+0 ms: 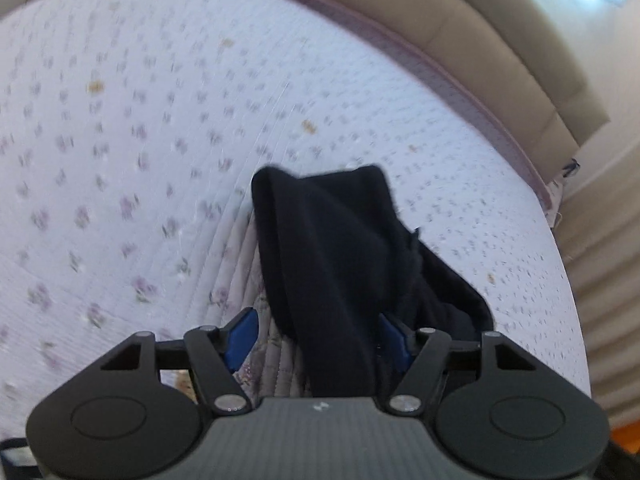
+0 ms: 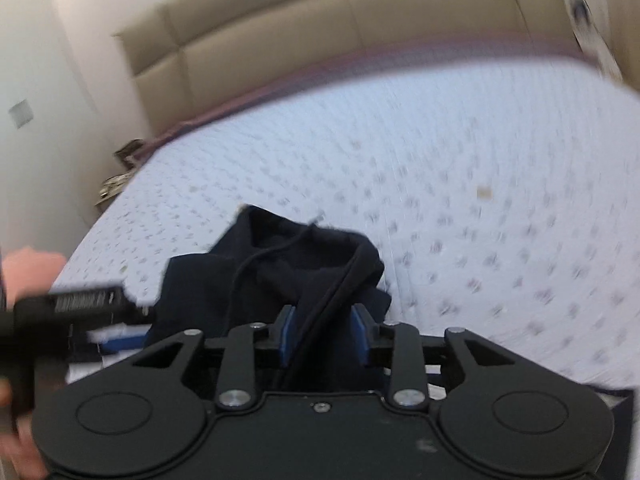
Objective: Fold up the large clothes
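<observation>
A black hooded garment lies bunched on the flowered bedcover and drapes back between the jaws of my left gripper. It rests against the right blue pad, while bare quilt shows beside the left pad, so the jaws stand open. In the right wrist view the same garment, with its drawstring and a thick hem, runs between the blue pads of my right gripper. Those jaws stand a little apart and open around the loose cloth. Both views are blurred.
A beige padded headboard and a mauve bed edge border the quilt. Small items sit on a bedside surface by the wall. A person's hand and a blurred black tool show at the left edge.
</observation>
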The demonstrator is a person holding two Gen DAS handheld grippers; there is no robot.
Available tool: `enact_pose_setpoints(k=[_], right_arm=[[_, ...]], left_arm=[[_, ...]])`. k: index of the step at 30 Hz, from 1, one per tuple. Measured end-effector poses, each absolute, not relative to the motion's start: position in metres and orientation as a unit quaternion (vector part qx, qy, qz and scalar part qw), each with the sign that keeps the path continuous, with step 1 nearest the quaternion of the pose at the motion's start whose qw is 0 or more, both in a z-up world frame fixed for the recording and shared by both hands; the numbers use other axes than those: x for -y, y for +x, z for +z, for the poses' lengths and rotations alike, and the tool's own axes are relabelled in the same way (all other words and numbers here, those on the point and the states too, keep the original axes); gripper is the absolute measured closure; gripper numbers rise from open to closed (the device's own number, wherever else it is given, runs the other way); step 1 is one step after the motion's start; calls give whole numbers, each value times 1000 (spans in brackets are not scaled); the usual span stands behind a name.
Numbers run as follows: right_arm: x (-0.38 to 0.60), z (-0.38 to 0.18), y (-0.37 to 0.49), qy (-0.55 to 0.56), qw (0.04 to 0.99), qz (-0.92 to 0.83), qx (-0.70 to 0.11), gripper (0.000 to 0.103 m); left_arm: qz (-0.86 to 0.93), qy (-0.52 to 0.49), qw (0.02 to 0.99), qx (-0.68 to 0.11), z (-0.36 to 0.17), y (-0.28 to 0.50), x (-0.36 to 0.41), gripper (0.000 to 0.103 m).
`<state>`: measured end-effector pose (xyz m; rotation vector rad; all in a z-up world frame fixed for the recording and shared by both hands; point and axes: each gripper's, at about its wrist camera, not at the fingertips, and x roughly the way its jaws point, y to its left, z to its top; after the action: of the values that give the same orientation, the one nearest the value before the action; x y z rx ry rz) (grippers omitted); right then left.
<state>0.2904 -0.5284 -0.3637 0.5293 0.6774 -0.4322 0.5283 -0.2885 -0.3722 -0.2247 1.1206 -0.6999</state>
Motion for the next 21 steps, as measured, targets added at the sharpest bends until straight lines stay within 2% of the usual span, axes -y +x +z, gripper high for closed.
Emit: enact_pose_setpoints(k=[2,3,4,7,12,14,16,17,18,20,21], right_arm=[[538,-377,305,293,869,-213,-337,61],[540,-381,311,303,863,-209,-346,66],[541,-387,321,303,856,-207,-364,91],[539,-381,322,284,866,-206,-356,92],[508,-334,252,208,920,-187,-274,93],[486,-315,199,189,937,-177,-236,93],[462,-306,140,189,943,-175,-210,93],[451,-308,115,188,943,-175,-212,92],[438,-313,93,185,941,-174,-222,90],[405,-330,50,139,937,-171,-270,86],[392,-339,35,113,932,-171,-299,75]], left_arm=[[-326,-106,784,-517,-377,529,292,60],[-332,-101,783,-517,-378,528,295,84],[-338,-99,785,-509,-374,524,293,86],[-374,-109,792,-470,-357,511,277,96],[-484,-164,758,-405,-314,472,219,97],[-531,-168,741,-376,-299,442,179,97],[-569,-167,715,-369,-296,412,137,92],[-574,-154,711,-376,-298,397,120,92],[-577,-135,709,-383,-302,383,105,88],[-562,-82,711,-415,-315,360,85,85],[-549,-60,713,-432,-322,353,81,85]])
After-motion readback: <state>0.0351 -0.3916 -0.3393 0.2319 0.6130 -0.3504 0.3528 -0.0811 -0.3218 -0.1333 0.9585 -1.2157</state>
